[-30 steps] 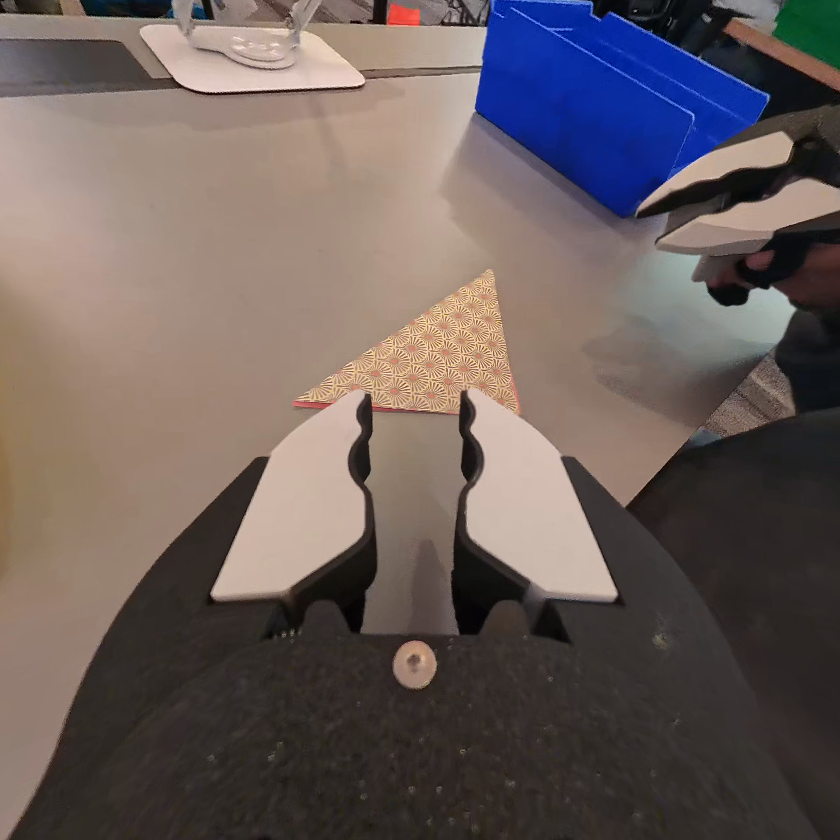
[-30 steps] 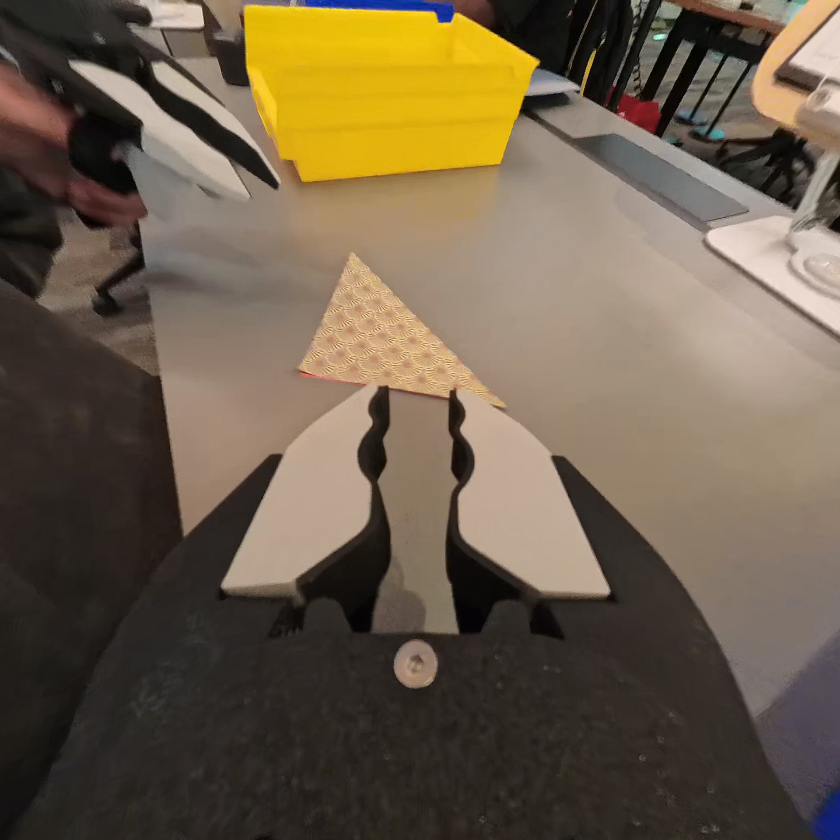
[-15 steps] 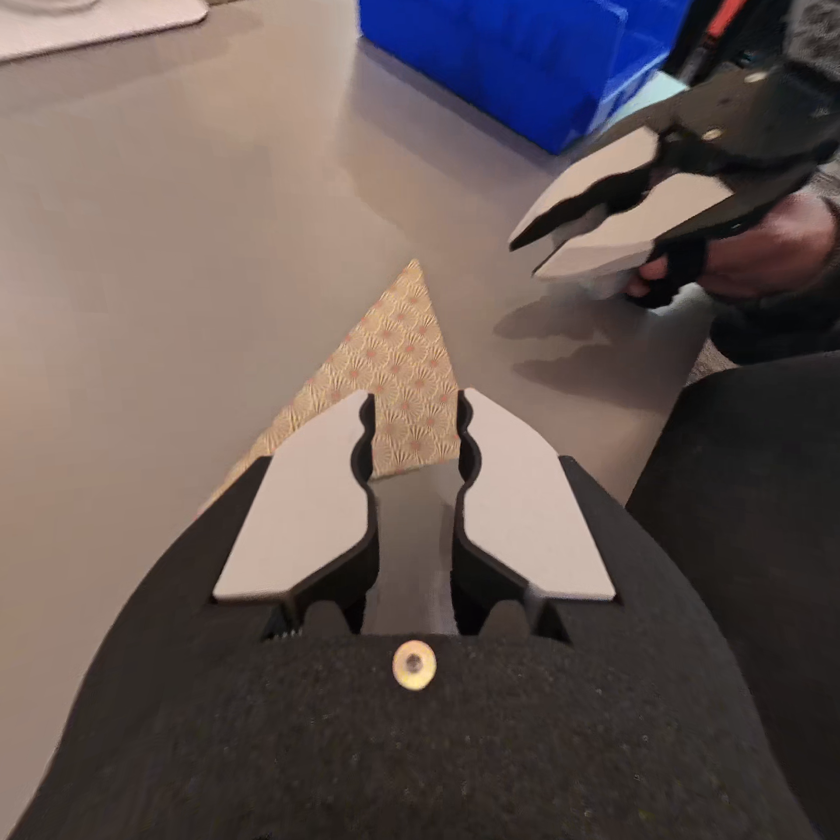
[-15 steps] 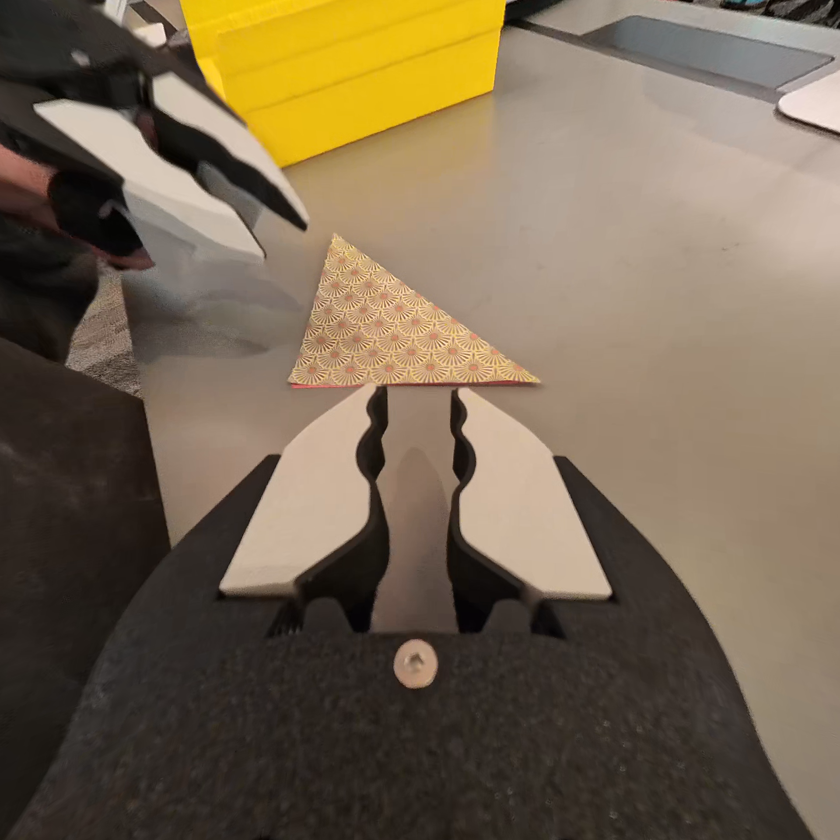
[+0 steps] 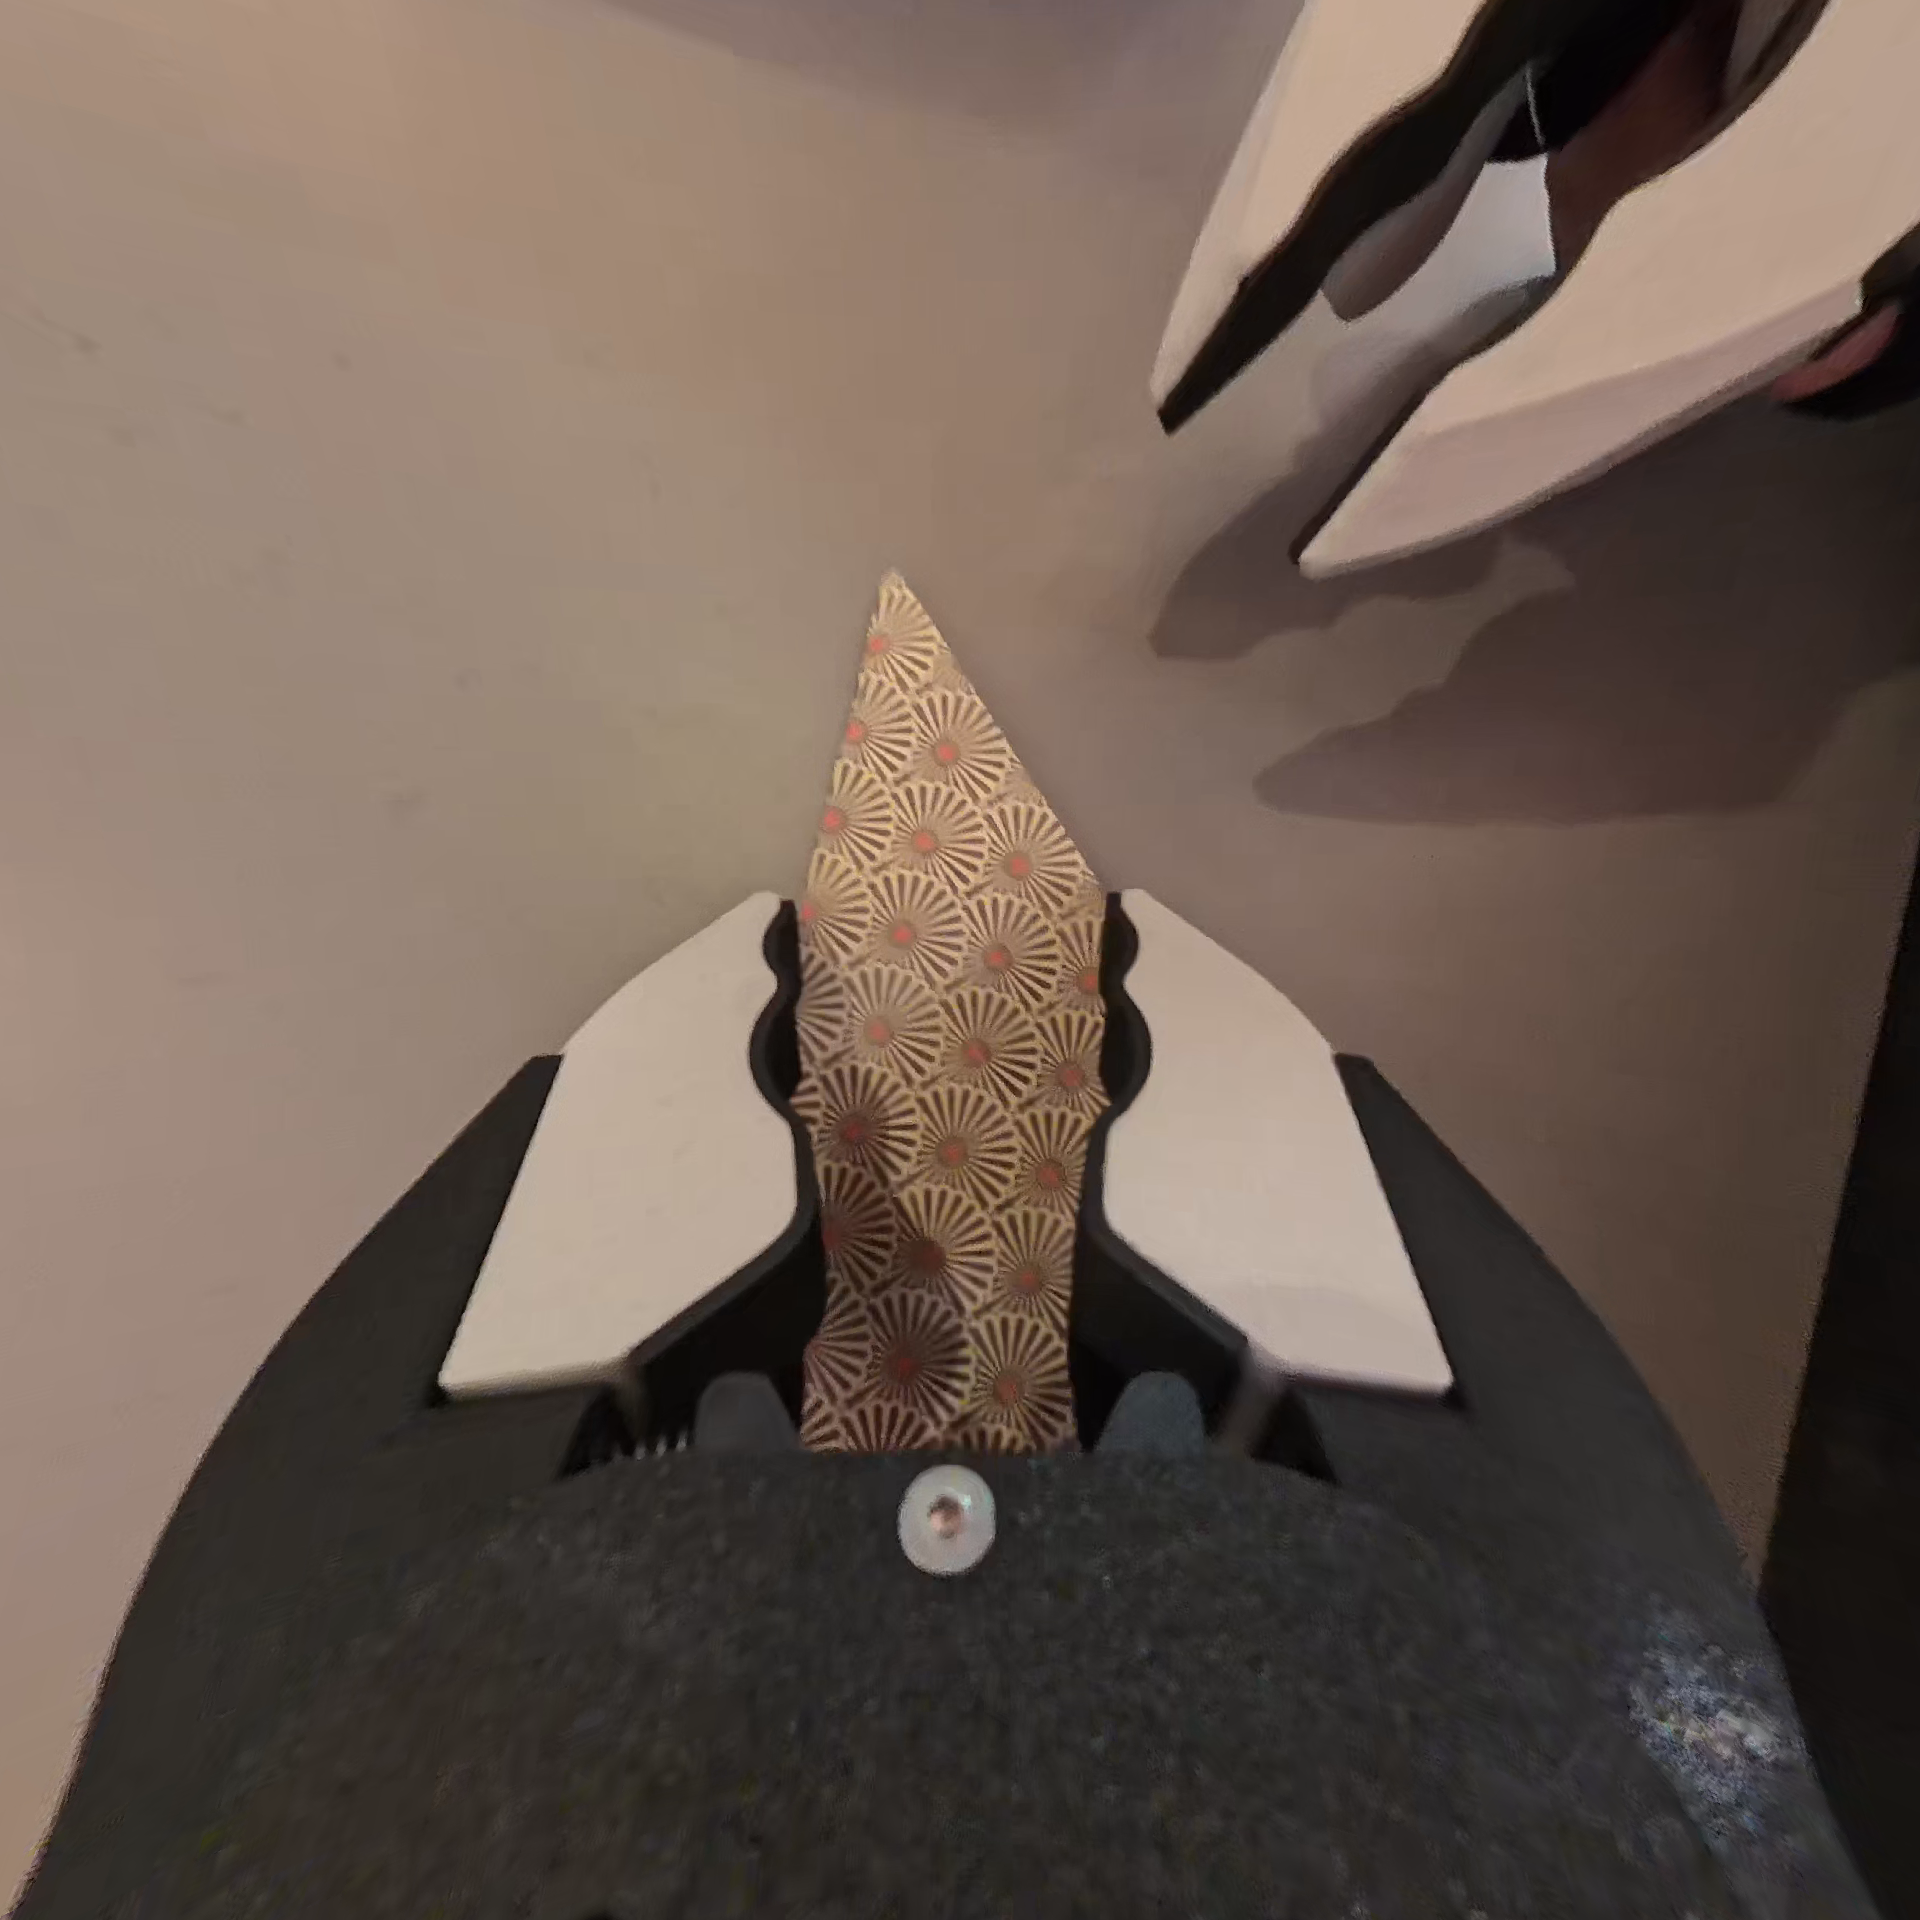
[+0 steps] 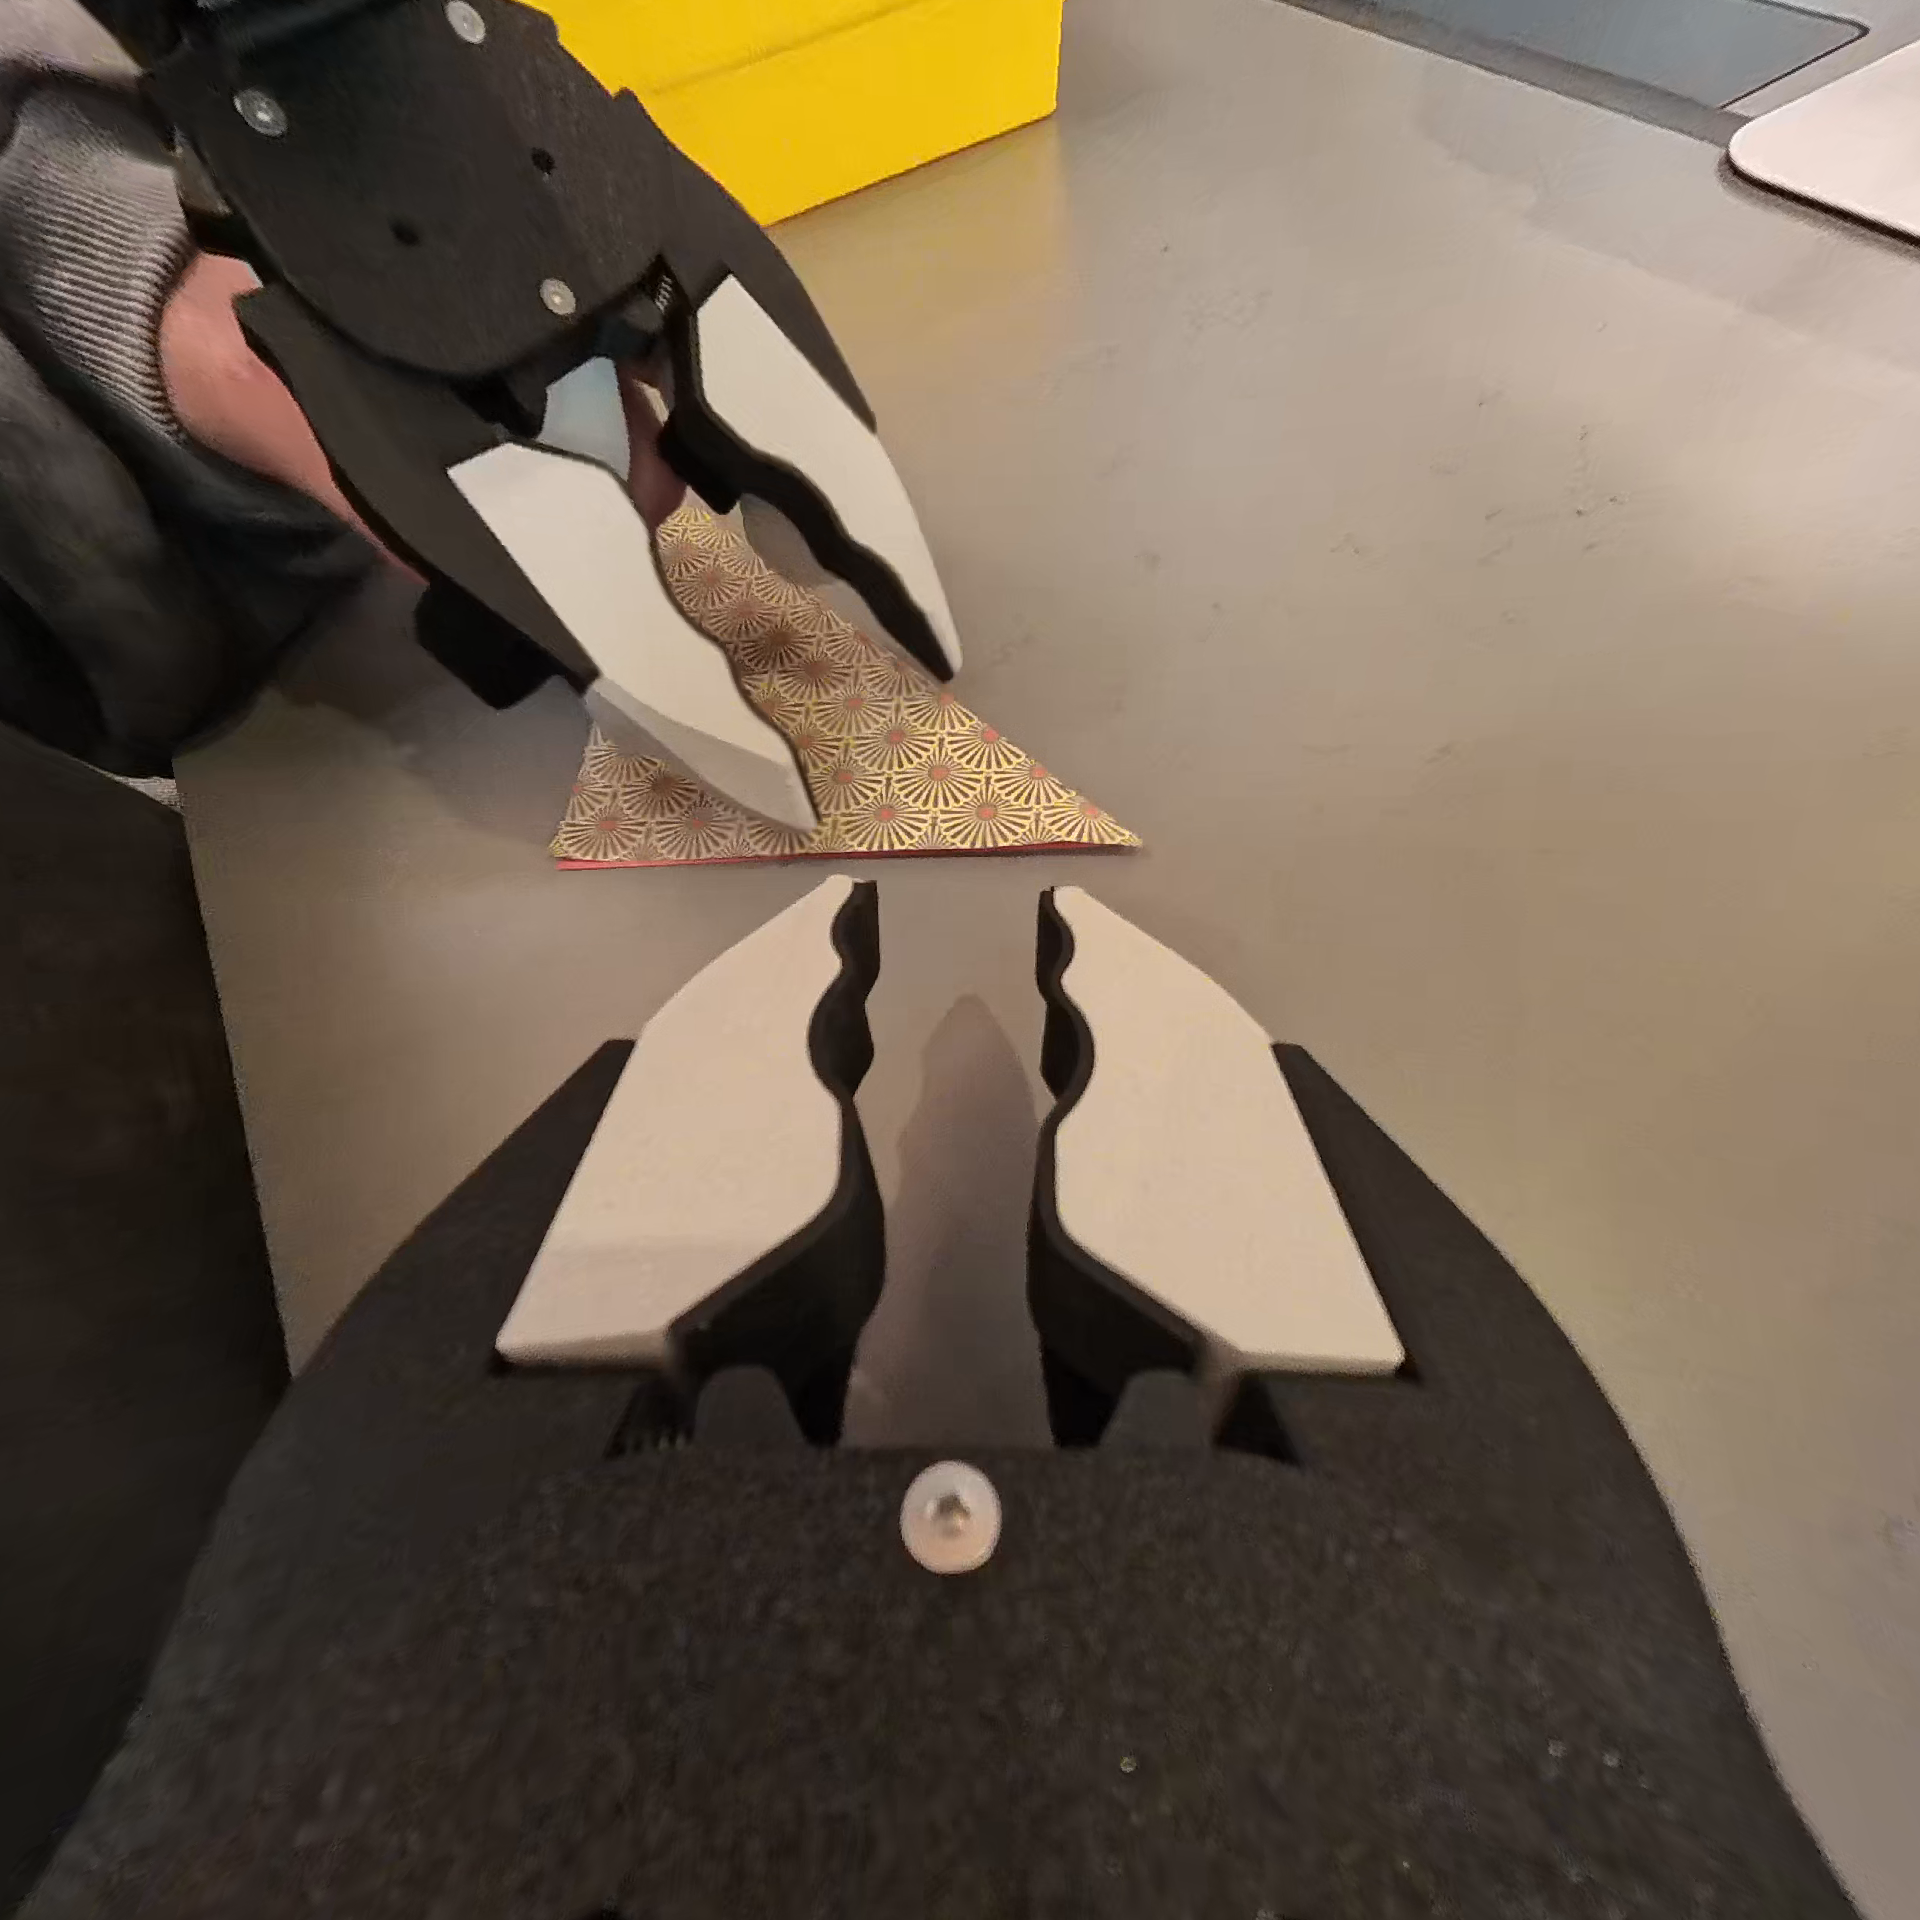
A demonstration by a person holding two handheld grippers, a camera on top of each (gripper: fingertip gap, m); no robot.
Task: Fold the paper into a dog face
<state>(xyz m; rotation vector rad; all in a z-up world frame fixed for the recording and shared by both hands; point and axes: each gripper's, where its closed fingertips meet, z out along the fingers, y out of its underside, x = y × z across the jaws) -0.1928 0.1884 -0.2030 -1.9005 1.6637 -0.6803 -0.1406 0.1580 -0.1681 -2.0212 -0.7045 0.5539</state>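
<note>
Right wrist view alone shows yellow bin (image 6: 831, 104) behind paper (image 6: 914, 769).

A yellow bin (image 6: 831, 94) is sitting near the grey tabletop's (image 6: 1455, 623) far edge; a white pad (image 6: 1839, 156) is lying toward its far right corner.

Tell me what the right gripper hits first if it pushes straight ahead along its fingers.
The right gripper, jaws open, points at the near long edge of the folded patterned paper lying flat on the table. It would likely meet that edge first, though it may skim over if held higher.
</note>
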